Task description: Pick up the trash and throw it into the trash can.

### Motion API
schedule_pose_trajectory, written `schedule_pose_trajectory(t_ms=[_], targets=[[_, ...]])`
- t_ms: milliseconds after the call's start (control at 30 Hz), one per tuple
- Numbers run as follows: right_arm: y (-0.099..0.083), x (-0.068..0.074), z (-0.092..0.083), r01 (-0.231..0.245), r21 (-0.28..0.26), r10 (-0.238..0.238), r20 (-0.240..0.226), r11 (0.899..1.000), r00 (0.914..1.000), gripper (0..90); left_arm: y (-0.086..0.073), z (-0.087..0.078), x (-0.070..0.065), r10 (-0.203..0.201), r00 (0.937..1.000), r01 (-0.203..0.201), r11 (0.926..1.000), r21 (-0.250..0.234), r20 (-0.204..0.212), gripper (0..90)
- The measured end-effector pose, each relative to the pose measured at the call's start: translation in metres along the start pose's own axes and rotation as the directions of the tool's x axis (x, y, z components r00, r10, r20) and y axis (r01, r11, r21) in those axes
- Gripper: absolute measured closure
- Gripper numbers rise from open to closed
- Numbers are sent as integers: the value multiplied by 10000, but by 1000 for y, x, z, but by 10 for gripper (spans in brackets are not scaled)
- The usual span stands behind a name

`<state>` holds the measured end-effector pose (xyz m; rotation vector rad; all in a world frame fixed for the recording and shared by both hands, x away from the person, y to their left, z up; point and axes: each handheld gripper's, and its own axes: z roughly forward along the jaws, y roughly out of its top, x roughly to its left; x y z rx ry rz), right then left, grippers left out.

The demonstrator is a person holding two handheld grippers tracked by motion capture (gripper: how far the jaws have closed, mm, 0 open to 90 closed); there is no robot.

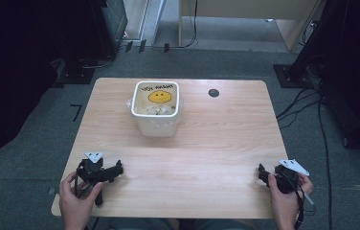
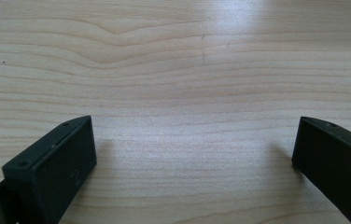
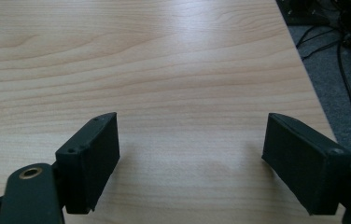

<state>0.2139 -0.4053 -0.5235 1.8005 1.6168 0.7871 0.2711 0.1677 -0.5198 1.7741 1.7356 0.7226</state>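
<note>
the table (image 1: 207, 143) is smooth pale wood-grain with a soft sheen; the bin (image 1: 155, 125) is white plastic.

Lab-like office room: grey carpet (image 1: 34, 129), trailing cables (image 1: 307, 103), dark equipment stands (image 1: 307, 57), wooden test table (image 1: 216, 139).

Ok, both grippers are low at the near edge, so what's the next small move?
Probably lift the left gripper and carry it forward toward the white tub. Both grippers are open and hold nothing, the right gripper sits by the table's right edge, and the tub stands far off near the back.
</note>
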Motion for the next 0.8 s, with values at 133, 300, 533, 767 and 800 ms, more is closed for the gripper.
schedule_pose_trajectory(t_ms=[133,300,533,767,800], targets=[[-3,-2,-2,-100,211,99,43,9997,9999,185,0,0,0,-2,10000,2,10000,-1,1,0],[-4,0,-2,130,298,-132,80,9995,9999,160,0,0,0,-1,10000,1,10000,-2,-2,0],[-4,0,-2,157,394,-159,48,9991,9999,121,0,0,0,4,10000,-4,10000,7,-7,0],[-4,0,-2,144,402,-146,49,9991,9999,121,0,0,0,4,10000,-4,10000,8,-8,0],[-4,0,-2,144,402,-146,49,9991,9999,121,0,0,0,4,10000,-4,10000,8,-8,0]])
